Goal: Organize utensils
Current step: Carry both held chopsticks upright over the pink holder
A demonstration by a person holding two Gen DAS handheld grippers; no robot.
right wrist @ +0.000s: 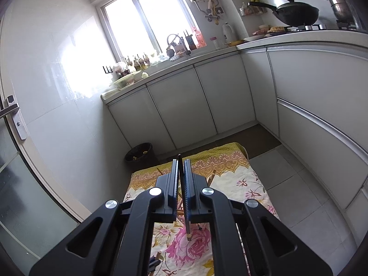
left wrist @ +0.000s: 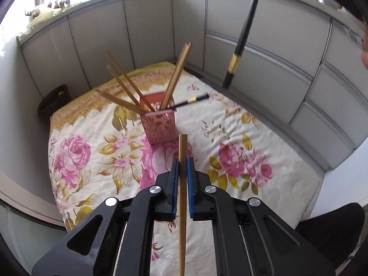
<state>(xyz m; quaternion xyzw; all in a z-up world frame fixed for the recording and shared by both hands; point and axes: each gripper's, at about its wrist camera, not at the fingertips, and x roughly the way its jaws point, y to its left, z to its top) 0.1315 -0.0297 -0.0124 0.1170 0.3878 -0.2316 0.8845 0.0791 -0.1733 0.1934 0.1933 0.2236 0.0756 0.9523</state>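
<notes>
A pink lattice holder [left wrist: 158, 124] stands on the floral cloth [left wrist: 92, 151], with several bamboo chopsticks and one black chopstick [left wrist: 193, 101] leaning out of it. My left gripper [left wrist: 183, 161] is shut on a bamboo chopstick [left wrist: 182, 207], which runs lengthwise between the blue pads and points at the holder from above and in front of it. My right gripper [right wrist: 181, 163] is shut on a black chopstick [right wrist: 186, 227] with a gold band. That same black chopstick [left wrist: 241, 43] hangs in the air at the upper right of the left wrist view.
The cloth [right wrist: 232, 179] lies on a tiled kitchen floor. Grey cabinets [left wrist: 264, 57] enclose it at the back and right. A black waste bin [right wrist: 141, 154] stands at the cloth's far left corner. A glass door with a handle [right wrist: 13, 115] is on the left.
</notes>
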